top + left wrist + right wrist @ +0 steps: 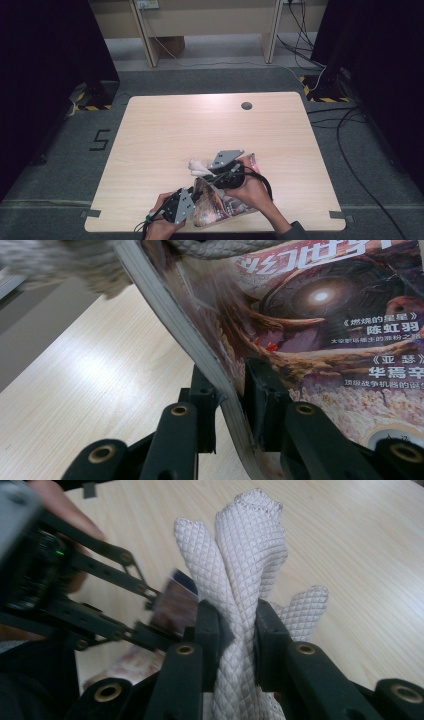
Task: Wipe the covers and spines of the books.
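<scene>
A colourful magazine (227,205) lies tilted near the table's front edge, its left edge lifted. My left gripper (195,196) is shut on that edge; in the left gripper view its jaws (230,387) pinch the curved pages of the magazine (325,315). A white woven glove (197,166) hangs just above the magazine's top left corner. My right gripper (210,173) is shut on it; in the right gripper view the glove (245,545) stands up between the pads of the gripper (237,625). That view also has the left gripper (162,607) at the left. The glove (65,262) brushes the magazine's top.
The light wooden table (175,125) has a round cable hole (246,105) near its far edge. A "5" mark (100,140) is on the grey floor at the left. Cables (350,130) trail on the floor at the right. Dark curtains flank both sides.
</scene>
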A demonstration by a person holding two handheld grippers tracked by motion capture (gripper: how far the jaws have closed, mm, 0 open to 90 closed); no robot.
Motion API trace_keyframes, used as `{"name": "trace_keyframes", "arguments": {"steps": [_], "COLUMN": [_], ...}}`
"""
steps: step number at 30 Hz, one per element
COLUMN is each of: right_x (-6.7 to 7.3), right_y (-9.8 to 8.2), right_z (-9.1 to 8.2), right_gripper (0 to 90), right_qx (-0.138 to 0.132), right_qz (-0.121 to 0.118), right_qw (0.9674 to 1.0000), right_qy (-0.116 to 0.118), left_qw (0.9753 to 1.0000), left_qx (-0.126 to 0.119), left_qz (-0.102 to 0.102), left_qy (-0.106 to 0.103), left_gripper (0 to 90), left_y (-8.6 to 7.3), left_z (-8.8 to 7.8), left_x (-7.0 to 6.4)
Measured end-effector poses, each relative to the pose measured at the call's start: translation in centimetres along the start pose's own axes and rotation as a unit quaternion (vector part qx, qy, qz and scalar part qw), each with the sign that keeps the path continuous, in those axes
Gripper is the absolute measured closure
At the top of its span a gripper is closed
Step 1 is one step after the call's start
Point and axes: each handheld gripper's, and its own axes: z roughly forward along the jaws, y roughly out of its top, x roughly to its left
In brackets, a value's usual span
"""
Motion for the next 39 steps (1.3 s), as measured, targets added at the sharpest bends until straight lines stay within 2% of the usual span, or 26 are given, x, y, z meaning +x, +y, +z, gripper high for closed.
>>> {"name": "trace_keyframes", "arguments": {"steps": [1, 3, 8, 14, 15, 20, 23, 24, 25, 29, 30, 32, 34, 36, 39], "right_x": [-0.9, -1.6, -2.9, -4.5, -5.0, -5.1, -4.5, -4.5, -4.0, -3.0, -3.1, -3.1, -3.6, -4.1, -4.9], "right_y": [-0.4, -0.9, -1.6, -2.7, -3.0, -3.2, -2.6, -2.6, -2.3, -1.7, -1.7, -1.7, -2.0, -2.4, -3.0], "right_z": [0.0, 0.1, 0.0, 0.1, 0.1, 0.0, -0.1, -0.1, -0.1, -0.1, -0.1, -0.1, 0.0, 0.0, 0.0], "right_gripper": [76.9, 76.9, 76.9, 76.9, 76.9, 77.0, 76.8, 76.8, 76.8, 76.8, 76.7, 76.7, 76.7, 76.6, 76.6], "right_qx": [0.004, 0.01, 0.03, 0.038, 0.04, 0.041, 0.04, 0.04, 0.028, 0.026, 0.027, 0.029, 0.028, 0.037, 0.043], "right_qz": [0.001, 0.013, 0.025, 0.042, 0.051, 0.058, 0.038, 0.038, 0.036, 0.023, 0.015, 0.014, 0.022, 0.024, 0.038], "right_qw": [1.0, 0.9998, 0.9985, 0.997, 0.9964, 0.9959, 0.997, 0.997, 0.9982, 0.9989, 0.999, 0.9989, 0.999, 0.9979, 0.997], "right_qy": [-0.006, -0.012, -0.039, -0.053, -0.055, -0.057, -0.056, -0.056, -0.039, -0.03, -0.033, -0.034, -0.029, -0.046, -0.053], "left_qw": [1.0, 1.0, 1.0, 1.0, 1.0, 1.0, 1.0, 1.0, 1.0, 1.0, 1.0, 1.0, 1.0, 1.0, 1.0], "left_qx": [0.001, 0.0, 0.002, 0.002, 0.001, -0.001, -0.002, -0.003, -0.002, -0.004, -0.002, -0.002, 0.0, -0.002, -0.002], "left_qz": [0.0, 0.0, 0.0, 0.0, 0.001, 0.0, 0.0, 0.0, 0.0, 0.003, 0.004, 0.005, 0.006, 0.004, 0.005], "left_qy": [0.0, 0.002, 0.0, 0.0, 0.001, 0.0, -0.001, -0.001, 0.0, 0.001, 0.0, 0.001, 0.0, 0.002, 0.001], "left_gripper": [74.8, 74.5, 74.2, 73.9, 73.9, 73.9, 73.9, 73.9, 73.9, 73.9, 73.9, 73.8, 73.9, 73.8, 73.8], "left_y": [0.0, 0.0, 0.0, 0.0, 0.0, 0.0, 0.0, 0.0, 0.0, 0.0, 0.0, 0.0, 0.0, 0.0, 0.0], "left_z": [0.0, 0.0, 0.0, 0.0, 0.0, -0.1, -0.1, -0.1, -0.1, -0.1, -0.1, -0.1, -0.1, -0.1, -0.1], "left_x": [0.0, -0.1, 0.0, 0.0, -0.1, 0.0, 0.0, 0.0, 0.0, 0.0, 0.0, -0.1, 0.0, -0.1, -0.1]}}
